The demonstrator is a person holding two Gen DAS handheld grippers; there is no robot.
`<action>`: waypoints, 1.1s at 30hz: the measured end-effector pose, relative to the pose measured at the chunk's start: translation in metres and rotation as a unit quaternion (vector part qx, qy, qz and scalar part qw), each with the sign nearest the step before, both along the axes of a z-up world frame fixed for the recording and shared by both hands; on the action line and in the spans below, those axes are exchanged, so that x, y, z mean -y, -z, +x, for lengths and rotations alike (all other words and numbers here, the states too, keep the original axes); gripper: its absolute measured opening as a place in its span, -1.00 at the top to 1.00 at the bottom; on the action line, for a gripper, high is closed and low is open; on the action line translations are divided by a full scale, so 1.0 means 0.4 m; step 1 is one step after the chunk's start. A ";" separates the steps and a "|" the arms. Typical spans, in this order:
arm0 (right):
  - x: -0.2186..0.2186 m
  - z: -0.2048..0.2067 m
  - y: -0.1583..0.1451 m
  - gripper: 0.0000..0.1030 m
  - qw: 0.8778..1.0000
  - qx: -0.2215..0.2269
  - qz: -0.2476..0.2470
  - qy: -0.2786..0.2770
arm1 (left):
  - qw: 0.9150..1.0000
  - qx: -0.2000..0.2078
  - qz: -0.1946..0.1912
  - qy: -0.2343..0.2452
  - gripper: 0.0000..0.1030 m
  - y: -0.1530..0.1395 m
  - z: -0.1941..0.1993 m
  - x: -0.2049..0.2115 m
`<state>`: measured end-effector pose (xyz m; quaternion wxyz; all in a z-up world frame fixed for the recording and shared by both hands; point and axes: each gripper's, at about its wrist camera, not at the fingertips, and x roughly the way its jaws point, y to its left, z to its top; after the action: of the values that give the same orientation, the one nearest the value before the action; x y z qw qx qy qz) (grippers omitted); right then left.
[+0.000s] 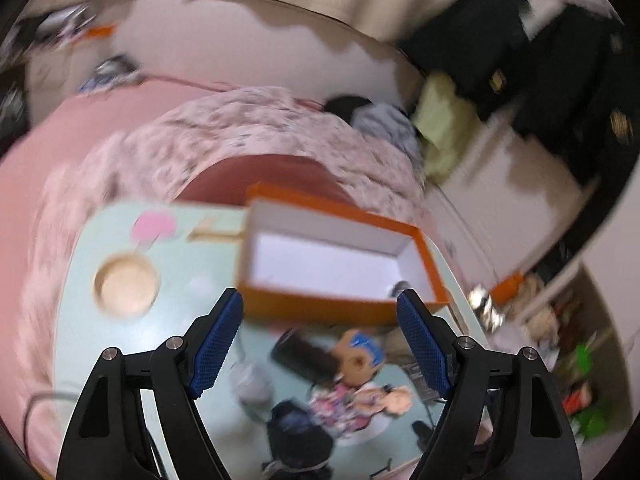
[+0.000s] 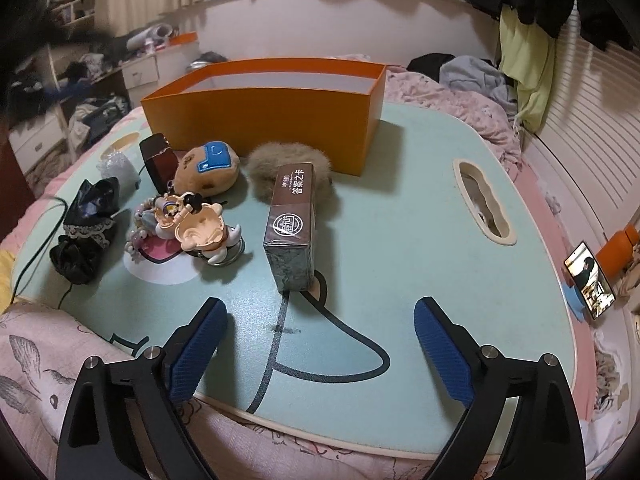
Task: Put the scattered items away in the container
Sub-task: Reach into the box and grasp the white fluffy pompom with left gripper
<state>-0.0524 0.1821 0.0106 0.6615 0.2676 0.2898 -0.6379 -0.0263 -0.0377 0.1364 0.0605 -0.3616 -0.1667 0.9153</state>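
Orange cardboard forms the box (image 2: 262,110), which stands open-topped at the far edge of the pale green lap table (image 2: 420,216), and its white inside looks bare apart from a small dark thing near one corner, too blurred in the left wrist view to name. Going left to right across the table in the right wrist view: a black lace-edged pouch (image 2: 86,232) lies near the left rim, with a clear crinkled wrapper (image 2: 116,168) behind it; next comes a dark red case (image 2: 160,160), then a brown plush toy with a blue patch (image 2: 210,168) and, in front of it, a cluster of small figurines and beads (image 2: 188,224). Further right a tuft of tan fur (image 2: 288,160) sits just before the box wall, and a brown wrapped card box (image 2: 292,220) stands touching the fur's front. A cut-out handle slot (image 2: 484,208) pierces the table on the right, and a phone (image 2: 590,280) is propped beyond the rim. The left gripper (image 1: 320,344) hovers above the scattered things, its blue pads spread with nothing between them; the view is smeared. The right gripper (image 2: 320,356) hangs over the near edge of the table, its jaws wide apart and empty, the card box just ahead of them.
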 end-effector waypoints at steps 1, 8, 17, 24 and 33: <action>0.000 0.000 0.000 -0.84 1.000 0.000 0.000 0.000 | 1.000 0.013 0.001 0.025 -0.53 -0.016 -0.037 -0.024; -0.001 0.002 0.001 -0.85 1.000 0.001 -0.001 -0.001 | 0.976 0.181 -0.012 0.118 -0.17 0.093 -0.320 -0.188; 0.000 0.006 0.004 -0.88 1.000 0.003 -0.001 -0.002 | 0.948 0.277 0.002 0.157 -0.07 0.211 -0.405 -0.302; -0.001 0.010 0.004 -0.90 1.000 0.004 0.000 -0.002 | 0.944 0.293 0.014 0.154 0.52 0.277 -0.420 -0.287; -0.003 0.010 0.005 -0.91 1.000 0.004 -0.001 -0.002 | 0.966 0.224 0.034 0.123 0.79 0.146 -0.403 -0.179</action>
<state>-0.0483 0.1831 0.0087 0.6639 0.2693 0.2872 -0.6357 -0.1874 0.0339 0.0780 0.1461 -0.5732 -0.1616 0.7900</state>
